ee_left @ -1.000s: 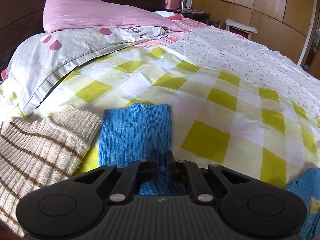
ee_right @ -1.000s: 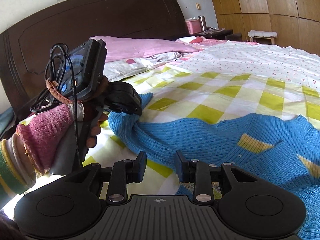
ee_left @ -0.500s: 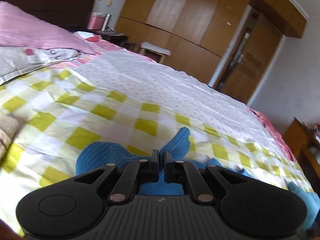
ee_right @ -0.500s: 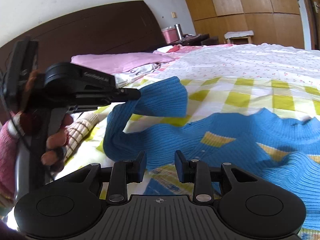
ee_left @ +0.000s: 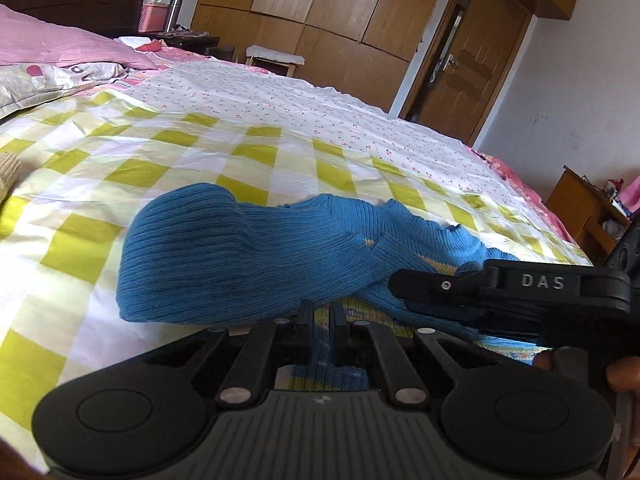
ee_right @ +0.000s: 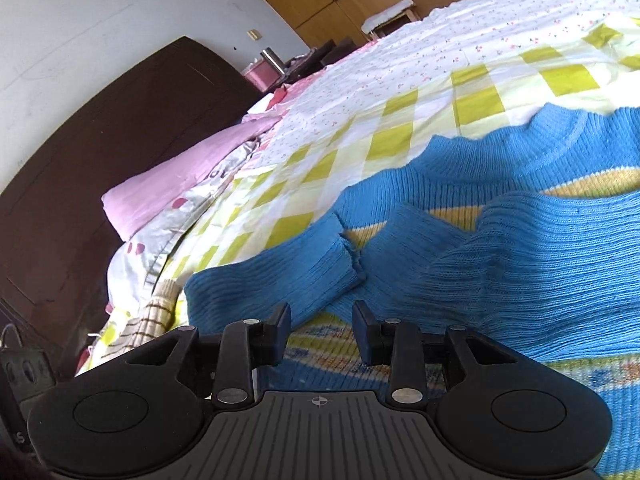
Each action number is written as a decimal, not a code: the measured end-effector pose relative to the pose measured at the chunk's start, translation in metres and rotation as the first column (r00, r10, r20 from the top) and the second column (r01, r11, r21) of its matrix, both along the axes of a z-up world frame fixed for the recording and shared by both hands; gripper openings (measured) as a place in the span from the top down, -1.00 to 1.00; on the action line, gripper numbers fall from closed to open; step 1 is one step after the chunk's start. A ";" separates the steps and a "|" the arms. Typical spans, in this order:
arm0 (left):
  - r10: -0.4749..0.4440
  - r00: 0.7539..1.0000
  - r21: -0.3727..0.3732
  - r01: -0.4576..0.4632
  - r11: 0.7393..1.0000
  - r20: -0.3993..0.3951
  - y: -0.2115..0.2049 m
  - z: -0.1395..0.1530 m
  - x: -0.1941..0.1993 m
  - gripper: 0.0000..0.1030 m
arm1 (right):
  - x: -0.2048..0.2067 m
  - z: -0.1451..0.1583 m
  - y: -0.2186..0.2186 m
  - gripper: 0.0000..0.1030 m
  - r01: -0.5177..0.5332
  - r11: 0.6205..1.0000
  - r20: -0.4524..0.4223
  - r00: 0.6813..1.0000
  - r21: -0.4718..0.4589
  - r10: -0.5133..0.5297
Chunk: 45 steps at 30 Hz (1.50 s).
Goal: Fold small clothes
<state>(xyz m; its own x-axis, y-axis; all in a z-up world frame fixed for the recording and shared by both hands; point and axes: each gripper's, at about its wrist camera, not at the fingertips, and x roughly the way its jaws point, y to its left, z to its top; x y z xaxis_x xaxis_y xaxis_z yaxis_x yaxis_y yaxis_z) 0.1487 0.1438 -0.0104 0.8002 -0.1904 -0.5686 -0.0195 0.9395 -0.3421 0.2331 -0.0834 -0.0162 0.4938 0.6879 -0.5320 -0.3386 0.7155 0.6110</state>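
Note:
A blue knit sweater (ee_left: 240, 260) with yellow stripes lies on the yellow-checked bed sheet (ee_left: 160, 152). My left gripper (ee_left: 322, 316) is shut on its sleeve, which is doubled over in a thick fold just ahead of the jaws. In the right wrist view the sweater (ee_right: 520, 248) fills the right side, with both sleeves laid across its chest. My right gripper (ee_right: 322, 320) hovers low over the striped body, its jaws opening with nothing pinched between them. It also shows side-on in the left wrist view as the right gripper (ee_left: 400, 286), resting over the sweater.
A beige brown-striped sweater (ee_right: 156, 312) lies left of the blue one. Pink and grey pillows (ee_right: 172, 188) lean on the dark headboard (ee_right: 100, 140). A floral sheet (ee_left: 300, 104) covers the far bed. Wooden wardrobes (ee_left: 320, 20), a door (ee_left: 460, 60) and a small cabinet (ee_left: 580, 208) stand beyond.
My left gripper carried the sleeve rightward, from beside the beige sweater over the blue sweater's body. My right gripper rolled and came over the sweater, its jaws a little wider.

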 end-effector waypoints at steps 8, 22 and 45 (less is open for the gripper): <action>-0.008 1.000 -0.015 0.008 1.000 -0.006 0.011 -0.006 0.004 0.74 | 0.023 -0.016 0.023 0.33 0.081 0.996 -0.084 0.994 0.047 -0.076; -0.028 0.994 0.087 0.018 0.996 0.109 0.008 0.006 -0.008 0.46 | 0.002 0.036 0.080 0.87 -0.102 0.995 0.095 0.990 0.010 0.100; 0.323 0.941 -0.193 -0.300 0.934 0.100 0.097 0.007 -0.018 0.74 | -0.028 0.016 0.065 0.62 -0.046 0.875 0.283 0.937 -0.482 0.206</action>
<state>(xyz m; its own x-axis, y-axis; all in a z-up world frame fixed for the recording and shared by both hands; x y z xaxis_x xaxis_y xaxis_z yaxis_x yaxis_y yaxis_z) 0.1309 0.2405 -0.0037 0.8988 -0.0060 -0.4383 -0.2468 0.8194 -0.5173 0.2048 -0.0185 0.0002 0.6154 0.4698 -0.6329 -0.5622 0.8244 0.0654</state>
